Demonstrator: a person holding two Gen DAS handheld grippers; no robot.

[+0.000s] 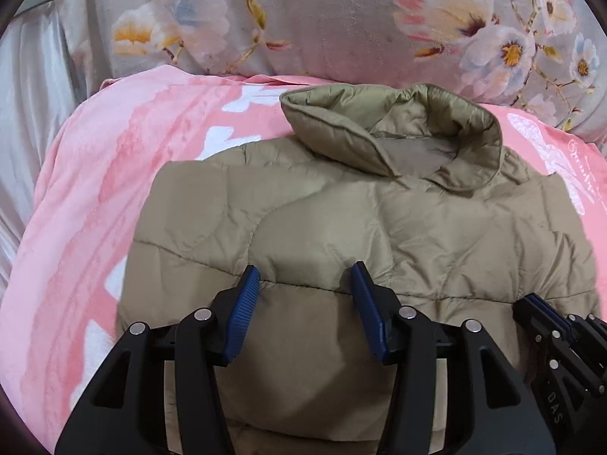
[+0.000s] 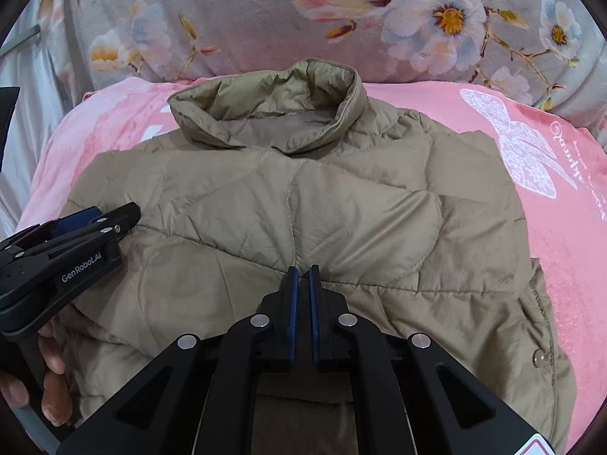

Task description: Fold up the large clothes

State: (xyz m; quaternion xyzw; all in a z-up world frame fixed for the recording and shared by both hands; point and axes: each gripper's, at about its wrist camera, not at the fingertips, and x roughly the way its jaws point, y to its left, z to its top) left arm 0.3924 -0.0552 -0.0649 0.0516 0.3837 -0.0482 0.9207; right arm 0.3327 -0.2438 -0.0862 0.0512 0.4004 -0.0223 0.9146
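Observation:
A tan quilted puffer jacket (image 1: 341,220) lies on a pink blanket (image 1: 95,189), collar (image 1: 398,129) at the far side, its sides folded in. It also shows in the right wrist view (image 2: 322,204). My left gripper (image 1: 305,276) is open and empty, its blue pads just above the jacket's near part. My right gripper (image 2: 302,271) is shut with a thin gap, at the jacket's near edge; I cannot tell whether fabric is pinched. It shows at the right edge of the left wrist view (image 1: 542,311). The left gripper shows at the left in the right wrist view (image 2: 95,216).
A grey floral cushion (image 1: 341,19) lies behind the jacket. White fabric (image 1: 26,113) is at the far left. A white butterfly print (image 2: 523,151) marks the blanket on the right. The person's hand (image 2: 49,379) holds the left gripper.

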